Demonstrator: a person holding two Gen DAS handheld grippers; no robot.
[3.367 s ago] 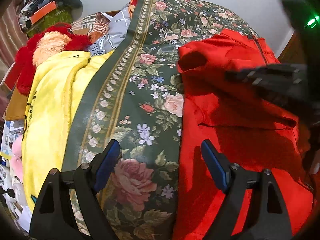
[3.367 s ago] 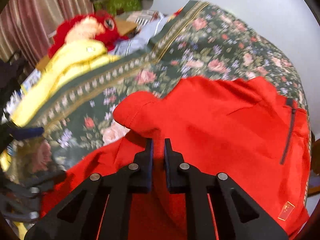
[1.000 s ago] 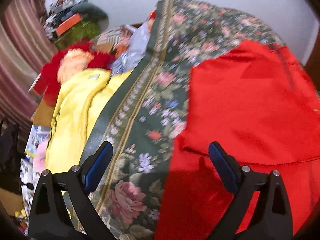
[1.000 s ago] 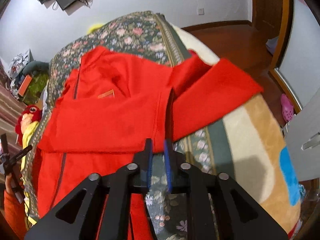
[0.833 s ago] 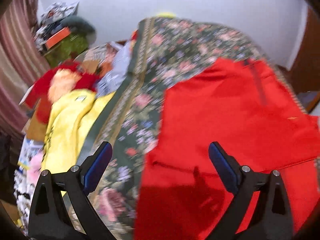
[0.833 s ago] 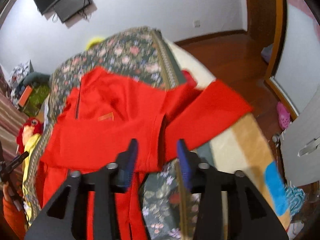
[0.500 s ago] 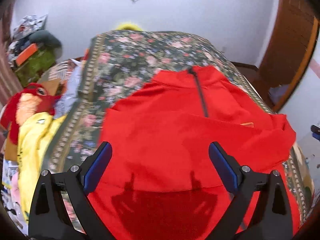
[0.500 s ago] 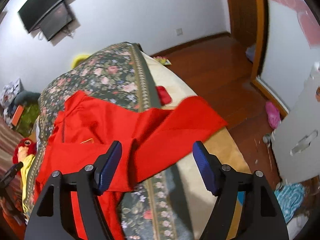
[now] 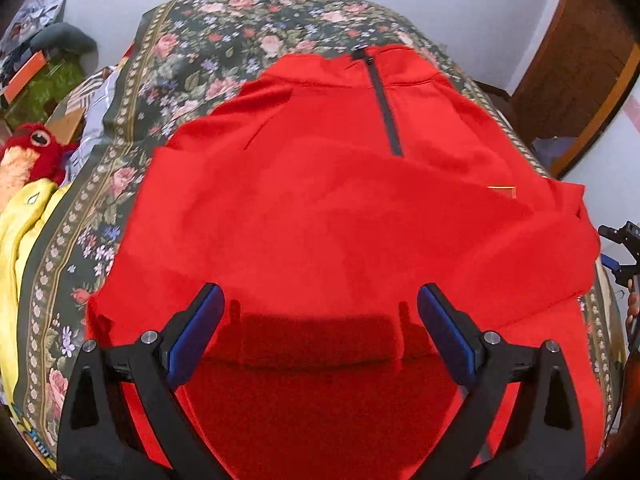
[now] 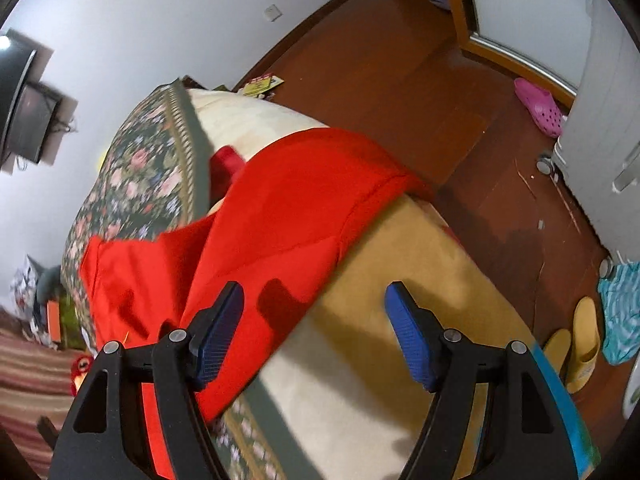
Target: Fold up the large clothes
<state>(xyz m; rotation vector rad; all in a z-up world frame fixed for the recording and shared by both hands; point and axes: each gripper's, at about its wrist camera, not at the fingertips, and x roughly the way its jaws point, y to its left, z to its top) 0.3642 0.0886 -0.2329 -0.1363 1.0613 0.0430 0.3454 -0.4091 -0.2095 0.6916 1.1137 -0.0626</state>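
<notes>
A large red zip-neck top lies spread on the floral bedspread, collar and dark zip at the far end, one sleeve folded across its chest. My left gripper is open and empty, hovering above the top's lower part. In the right wrist view the other red sleeve stretches out to the bed's side edge. My right gripper is open and empty above that sleeve and the beige blanket. The right gripper also shows at the right edge of the left wrist view.
A yellow blanket and a red plush toy lie at the bed's left side. Beyond the bed's right edge is wooden floor with a pink clog, yellow slippers and a white cabinet.
My right gripper, shut on the sleeve earlier, has opened, let it go and swung right toward the other sleeve. My left gripper stayed open and moved right over the top's middle.
</notes>
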